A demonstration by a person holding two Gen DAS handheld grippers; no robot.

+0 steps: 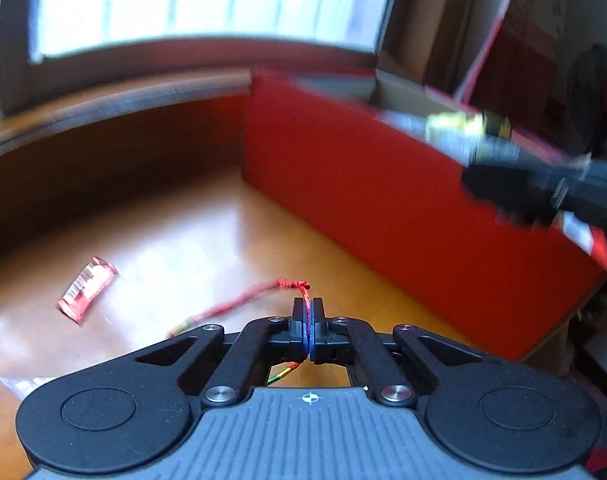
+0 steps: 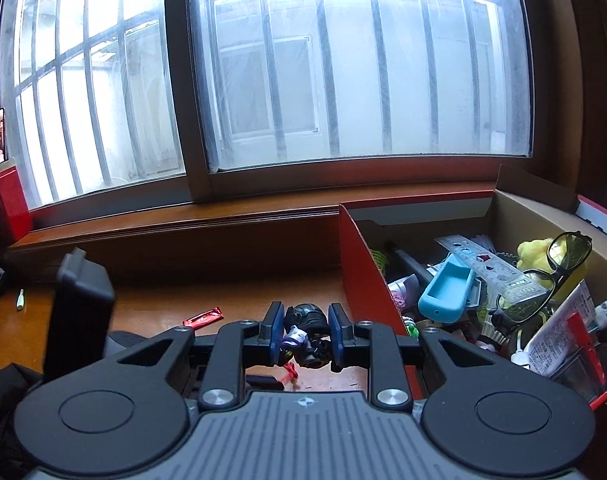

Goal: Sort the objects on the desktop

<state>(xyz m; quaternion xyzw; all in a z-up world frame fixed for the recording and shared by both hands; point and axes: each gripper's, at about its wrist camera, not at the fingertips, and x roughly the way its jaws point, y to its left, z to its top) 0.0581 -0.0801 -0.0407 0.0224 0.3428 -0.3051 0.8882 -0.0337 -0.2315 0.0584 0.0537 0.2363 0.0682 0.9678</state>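
Observation:
My left gripper (image 1: 307,309) is shut on a thin red cord (image 1: 239,300) low over the orange wooden desk (image 1: 207,224). The cord trails off to the left across the desk, and a knot sits just ahead of the fingertips. In the right wrist view, my right gripper (image 2: 306,334) is shut on a small dark toy-like object (image 2: 305,315), held above the desk just left of the red box (image 2: 361,264). A red foil packet (image 1: 86,290) lies flat on the desk, and it shows beyond the right gripper's fingers as the same packet (image 2: 203,317).
The open red box (image 1: 363,184) holds several things: glasses (image 2: 559,268), a ruler (image 2: 491,266), a blue silicone case (image 2: 447,292), a yellow plush. A window sill (image 2: 183,220) runs behind the desk. A black block (image 2: 81,312) rises at the left of the right wrist view.

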